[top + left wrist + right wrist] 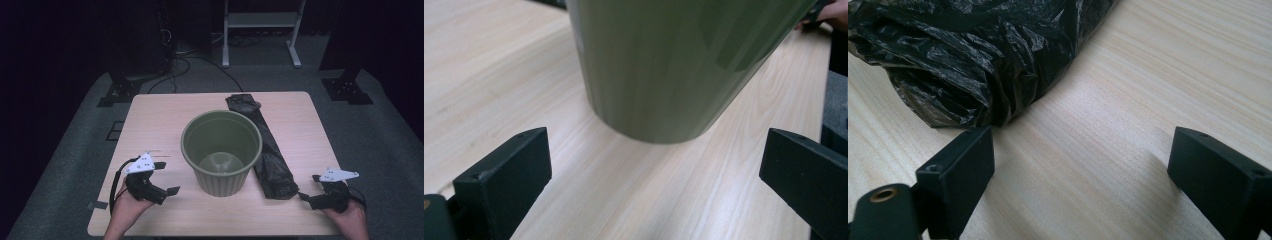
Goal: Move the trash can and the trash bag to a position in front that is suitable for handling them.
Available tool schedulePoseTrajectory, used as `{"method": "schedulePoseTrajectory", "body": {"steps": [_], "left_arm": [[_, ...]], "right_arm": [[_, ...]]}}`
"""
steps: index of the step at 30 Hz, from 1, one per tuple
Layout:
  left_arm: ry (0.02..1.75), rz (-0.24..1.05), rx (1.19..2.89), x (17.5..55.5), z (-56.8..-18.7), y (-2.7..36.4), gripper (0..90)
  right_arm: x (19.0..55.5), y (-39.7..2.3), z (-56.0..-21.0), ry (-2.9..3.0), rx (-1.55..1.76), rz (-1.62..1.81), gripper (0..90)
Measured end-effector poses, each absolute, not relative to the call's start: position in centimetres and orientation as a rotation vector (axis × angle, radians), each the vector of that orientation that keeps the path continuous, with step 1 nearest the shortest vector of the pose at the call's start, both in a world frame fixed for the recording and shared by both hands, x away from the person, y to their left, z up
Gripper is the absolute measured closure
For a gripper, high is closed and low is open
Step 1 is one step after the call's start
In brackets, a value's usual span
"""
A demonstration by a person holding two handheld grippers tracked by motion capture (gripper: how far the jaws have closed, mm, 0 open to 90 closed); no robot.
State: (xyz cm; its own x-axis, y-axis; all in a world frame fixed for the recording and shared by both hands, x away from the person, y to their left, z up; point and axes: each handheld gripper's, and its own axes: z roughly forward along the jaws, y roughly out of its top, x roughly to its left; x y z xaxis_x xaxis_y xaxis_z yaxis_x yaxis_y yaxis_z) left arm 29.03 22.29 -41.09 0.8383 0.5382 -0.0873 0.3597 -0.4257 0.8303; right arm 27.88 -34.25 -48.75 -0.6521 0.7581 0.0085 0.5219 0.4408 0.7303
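An empty olive-green plastic bin (pixel 221 152) stands upright in the middle of the wooden table (pixel 150 120). Its ribbed side (pixel 674 65) rises close ahead in the left gripper view. A folded black plastic bag (pixel 265 147) lies lengthwise along the bin's right side; its crumpled near end (pixel 963 60) shows in the right gripper view. My left gripper (pixel 166 177) rests open at the bin's lower left, jaws wide with nothing between them. My right gripper (pixel 309 187) sits open near the front right edge, just right of the bag's near end, touching nothing.
Bare wood lies in front of the bin (pixel 649 190) and to the right of the bag (pixel 1148 75). Beyond the table are grey carpet, black stand feet (pixel 117 92), cables and a white frame (pixel 262 30).
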Motion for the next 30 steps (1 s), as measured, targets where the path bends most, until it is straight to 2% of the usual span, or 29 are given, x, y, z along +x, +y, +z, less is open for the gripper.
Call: {"method": "schedulePoseTrajectory", "body": {"steps": [17,30], "left_arm": [[0.718,0.294,2.076,29.5,-44.9,23.7,0.0],[0.754,0.331,2.149,30.3,-46.9,23.4,0.0]], "right_arm": [[27.9,-34.3,-48.8,2.378,1.096,1.037,10.0],[28.0,-34.2,-48.8,2.383,1.086,1.041,10.0]]}}
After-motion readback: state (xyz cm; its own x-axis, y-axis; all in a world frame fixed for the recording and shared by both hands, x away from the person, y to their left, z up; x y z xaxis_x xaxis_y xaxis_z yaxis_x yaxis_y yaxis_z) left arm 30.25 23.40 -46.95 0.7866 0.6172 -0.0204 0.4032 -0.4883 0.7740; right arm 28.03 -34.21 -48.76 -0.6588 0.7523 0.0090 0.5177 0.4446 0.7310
